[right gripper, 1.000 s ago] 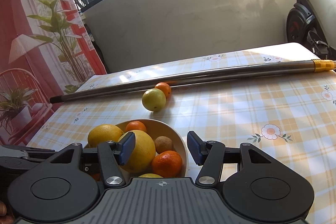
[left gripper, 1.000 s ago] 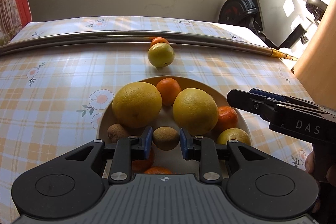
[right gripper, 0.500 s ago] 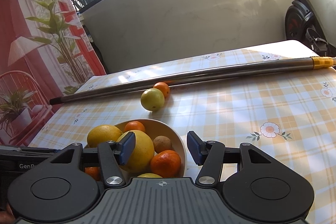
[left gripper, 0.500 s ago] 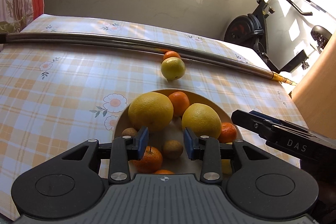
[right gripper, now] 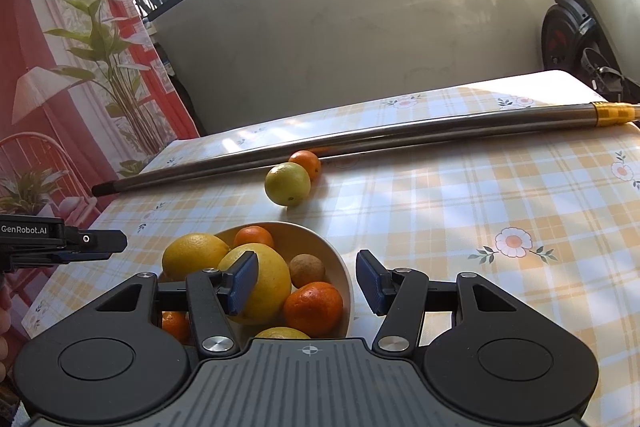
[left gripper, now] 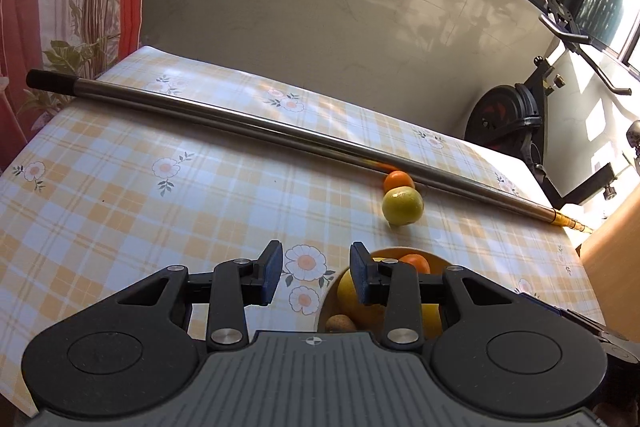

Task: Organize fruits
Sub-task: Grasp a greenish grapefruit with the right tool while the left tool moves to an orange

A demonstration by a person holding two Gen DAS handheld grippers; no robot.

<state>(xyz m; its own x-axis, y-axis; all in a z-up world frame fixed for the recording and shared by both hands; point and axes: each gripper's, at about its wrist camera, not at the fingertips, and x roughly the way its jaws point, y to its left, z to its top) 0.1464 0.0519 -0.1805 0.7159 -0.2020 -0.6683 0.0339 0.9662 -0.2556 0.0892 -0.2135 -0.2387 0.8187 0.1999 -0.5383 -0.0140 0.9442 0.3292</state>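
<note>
Most of the job looks done already. The bowl (right gripper: 344,291) is piled up: two big yellow citrus (right gripper: 262,283), several small oranges (right gripper: 314,307) and a brown kiwi-looking fruit (right gripper: 307,270) all sit inside it.

What's left, as far as I can tell, is the pair out on the checked tablecloth (right gripper: 460,203): a yellow-green lemon (right gripper: 287,183) and a little orange (right gripper: 306,163) touching it, tucked against the long metal pole (right gripper: 400,135). From the bowl they sit at roughly 12 o'clock in the right wrist view.

The left gripper (left gripper: 316,269) has its jaws parted a modest way with nothing between them, just tablecloth showing through the gap. The bowl is at its 4 o'clock and the loose lemon (left gripper: 402,205) at about 1 o'clock.

The right gripper (right gripper: 306,283) hangs over the bowl's near edge, fingers moderately apart and clamped on nothing; the fruit seen between them lies below in the bowl.

So I'd call it two fruits to go.
</note>
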